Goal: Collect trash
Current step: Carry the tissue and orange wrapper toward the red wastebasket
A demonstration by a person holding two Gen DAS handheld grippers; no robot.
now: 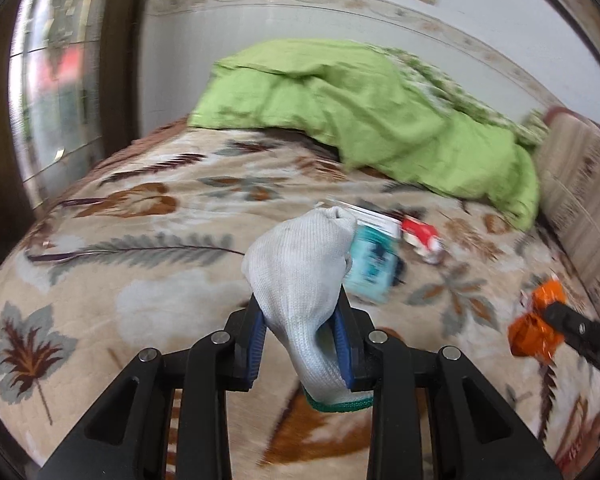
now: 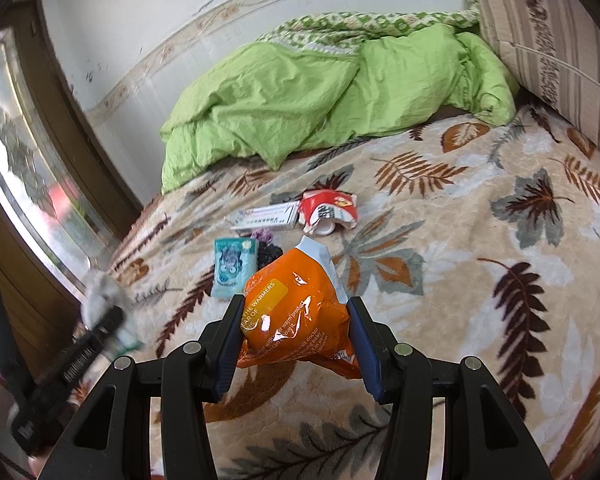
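Left gripper point(image 1: 300, 320): pinching a white knit glove point(image 1: 300, 276); blue pads pressed into its lower half, green cuff hanging below the jaws, the glove's bunched body standing up past the fingertips. Lifted clear of the bed.
Right gripper point(image 2: 296, 320): clamped on an orange wrapper point(image 2: 296, 312), jaws partway apart with the crinkled pack filling the gap; its grey torn end points forward, away from the camera.
Both grippers: full, so I judge neither can take another piece until it drops its load.
Bed cover point(image 2: 480, 300): beige, leaf-patterned; all loose trash lies on it.
Teal packet point(image 2: 235, 266): nearest loose piece, flat on the cover just ahead and left of the right gripper; long axis runs roughly away from the camera. In the left wrist view it sits right behind the glove, partly hidden.
Dark clump point(image 2: 269, 254): just beside the teal packet, to its right; too small to identify, possibly hair ties or a scrap.
White box point(image 2: 266, 216): farther on, long axis lying across the view, its right end touching the red carton.
Red carton point(image 2: 327, 210): crushed, beyond the wrapper's tip.
Nearer arm: the remaining pile lies straight ahead of both; the right gripper looks marginally closer to the teal packet.
Green duvet point(image 2: 300, 96): heaped at the far side against the wall.
Striped cushion point(image 2: 552, 48): far right.
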